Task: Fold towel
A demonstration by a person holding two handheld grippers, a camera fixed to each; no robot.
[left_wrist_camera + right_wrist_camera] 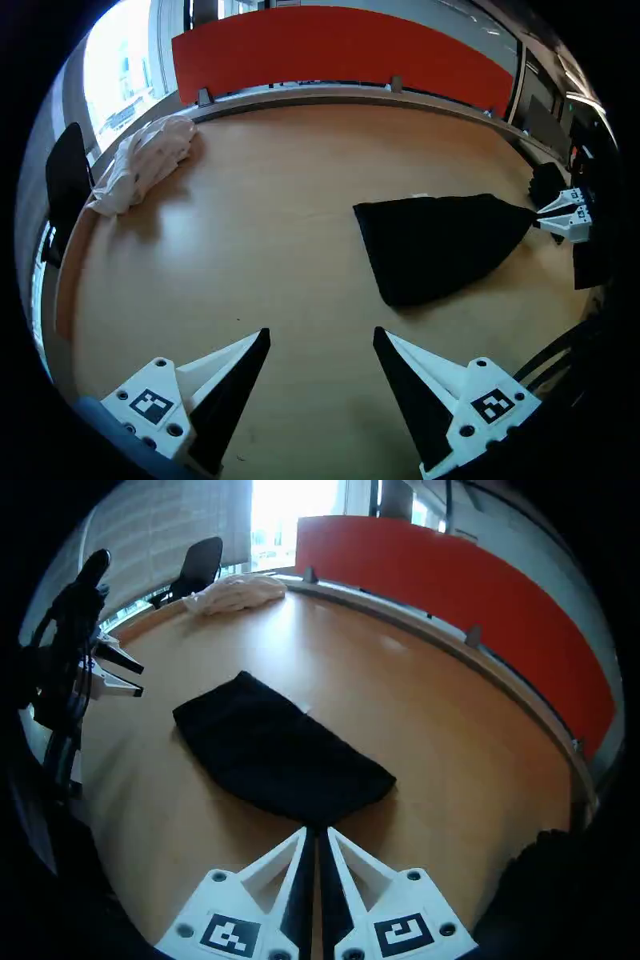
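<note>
A black towel lies bunched on the wooden table, drawn to a point at its right end. There my right gripper pinches it. In the right gripper view the towel spreads out ahead, and my right gripper is shut on its near edge. My left gripper stands open low over bare table, well short of the towel, with nothing between its fingers. It also shows at the far left as the left gripper, held by a dark-sleeved hand.
A crumpled white cloth lies at the far corner of the table. A red divider panel runs along the back edge. A black chair stands beyond the table's corner.
</note>
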